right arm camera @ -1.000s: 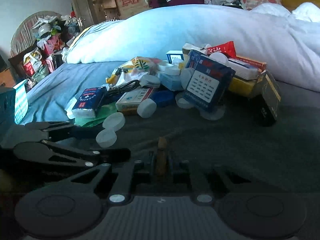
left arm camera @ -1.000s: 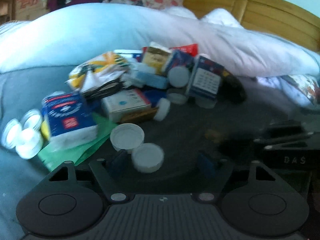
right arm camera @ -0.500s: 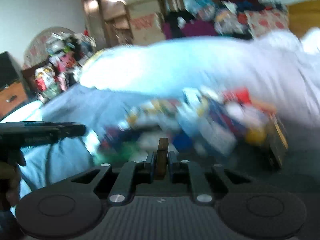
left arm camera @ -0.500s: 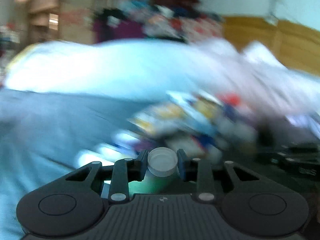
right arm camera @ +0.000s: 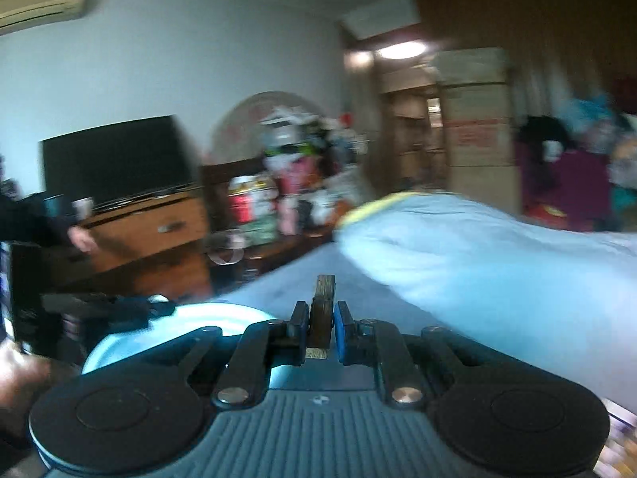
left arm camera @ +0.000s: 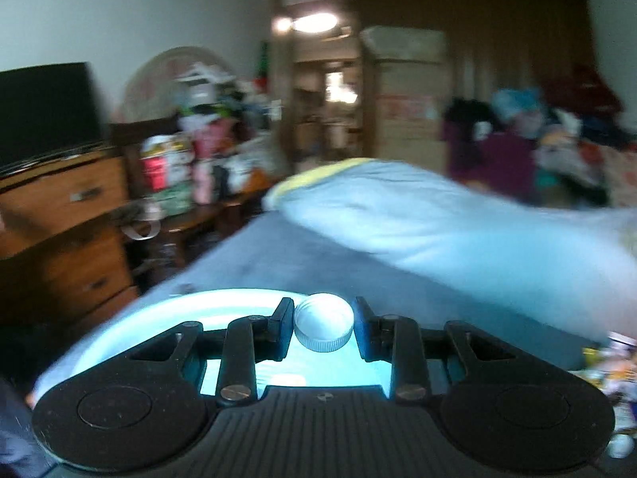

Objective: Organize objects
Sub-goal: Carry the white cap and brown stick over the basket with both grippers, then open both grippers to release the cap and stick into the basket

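In the left wrist view my left gripper (left arm camera: 323, 328) is shut on a round white cap (left arm camera: 323, 326), held above a pale blue basin (left arm camera: 167, 318) at the bed's near left corner. In the right wrist view my right gripper (right arm camera: 321, 328) is shut on a small thin brown piece (right arm camera: 322, 310) that stands upright between the pads. The same pale blue basin (right arm camera: 191, 322) lies just left of and below it. The left gripper (right arm camera: 107, 304) shows there at the left, over the basin's far side, held by a hand. The pile of objects is mostly out of view.
A grey-blue bed sheet (left arm camera: 358, 263) runs ahead, with a light blue duvet (left arm camera: 458, 223) to the right. A wooden dresser (left arm camera: 59, 231) with a dark TV (left arm camera: 43, 107) stands at the left, cluttered shelves (right arm camera: 286, 183) behind. A few loose items (left arm camera: 613, 358) lie at the far right.
Both grippers have swung left and up from the pile to the basin. The left one, open by the white caps a second ago, now holds one. The right one kept its brown piece.
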The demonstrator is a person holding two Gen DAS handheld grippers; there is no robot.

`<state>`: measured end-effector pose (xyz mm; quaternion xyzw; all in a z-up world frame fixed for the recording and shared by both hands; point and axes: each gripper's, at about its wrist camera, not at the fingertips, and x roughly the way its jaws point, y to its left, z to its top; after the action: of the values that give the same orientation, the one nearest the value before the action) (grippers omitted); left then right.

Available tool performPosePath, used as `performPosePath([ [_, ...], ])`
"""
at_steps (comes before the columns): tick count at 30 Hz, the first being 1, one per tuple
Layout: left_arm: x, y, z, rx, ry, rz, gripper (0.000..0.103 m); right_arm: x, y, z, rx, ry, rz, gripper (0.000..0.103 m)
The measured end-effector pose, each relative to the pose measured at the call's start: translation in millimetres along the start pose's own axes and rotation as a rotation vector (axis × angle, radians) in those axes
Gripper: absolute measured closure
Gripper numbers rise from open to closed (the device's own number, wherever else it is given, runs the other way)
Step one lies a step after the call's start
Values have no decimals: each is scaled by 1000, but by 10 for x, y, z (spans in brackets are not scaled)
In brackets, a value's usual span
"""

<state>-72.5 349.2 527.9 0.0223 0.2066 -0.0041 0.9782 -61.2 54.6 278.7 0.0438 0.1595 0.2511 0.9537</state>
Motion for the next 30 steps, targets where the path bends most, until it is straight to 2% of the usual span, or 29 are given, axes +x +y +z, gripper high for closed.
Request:
performPosePath([
  [3,96,405,63,-34,42,68,71,413,372,196,-23,43,72,88],
  [6,202,720,86,-67,97,99,71,806,706,297,-48,111,126,88],
  [14,423,1172,-85,-115,192,102,71,1544,1368,205,-46,298,187,88],
  [21,629,1262,-349,-108,262,103,71,1769,1477,40,-38,344,196,88],
  [30,617,1287,-356,-109,248,95,71,1882,1515,-66,-41,354,202,88],
])
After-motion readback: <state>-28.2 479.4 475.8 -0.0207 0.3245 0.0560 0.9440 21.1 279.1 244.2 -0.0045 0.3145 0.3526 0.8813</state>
